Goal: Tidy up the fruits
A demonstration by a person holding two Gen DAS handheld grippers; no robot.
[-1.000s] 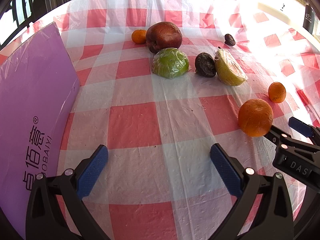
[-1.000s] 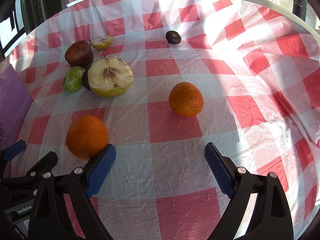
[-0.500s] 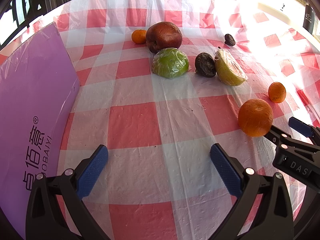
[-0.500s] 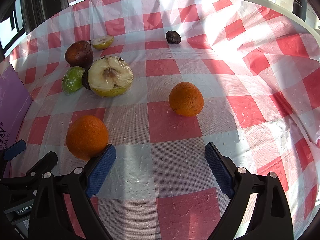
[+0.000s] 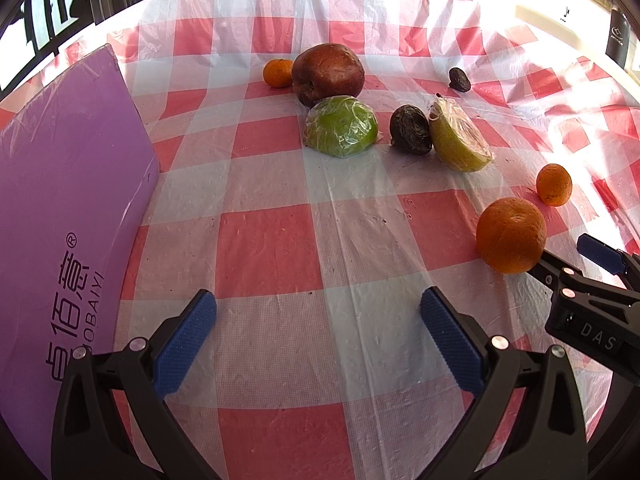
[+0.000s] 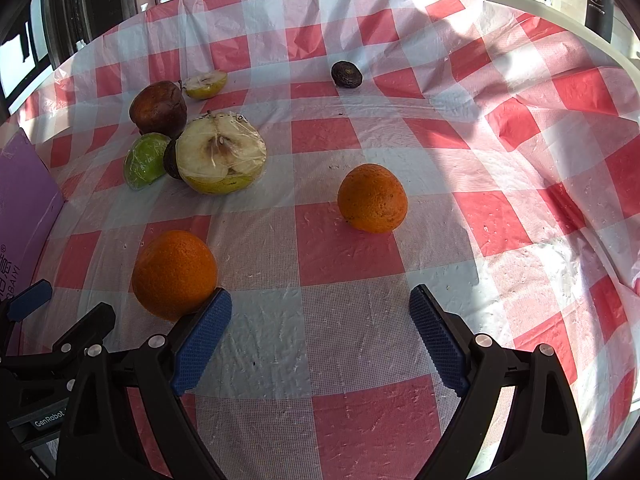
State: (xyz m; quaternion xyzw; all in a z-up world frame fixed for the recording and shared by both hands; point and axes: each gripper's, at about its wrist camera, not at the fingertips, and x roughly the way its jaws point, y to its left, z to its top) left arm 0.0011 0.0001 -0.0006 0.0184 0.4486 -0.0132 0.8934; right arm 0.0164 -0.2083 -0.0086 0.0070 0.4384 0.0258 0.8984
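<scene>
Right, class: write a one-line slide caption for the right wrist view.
Open right gripper hovers over checked tablecloth, orange beside its left finger, another orange ahead.
</scene>
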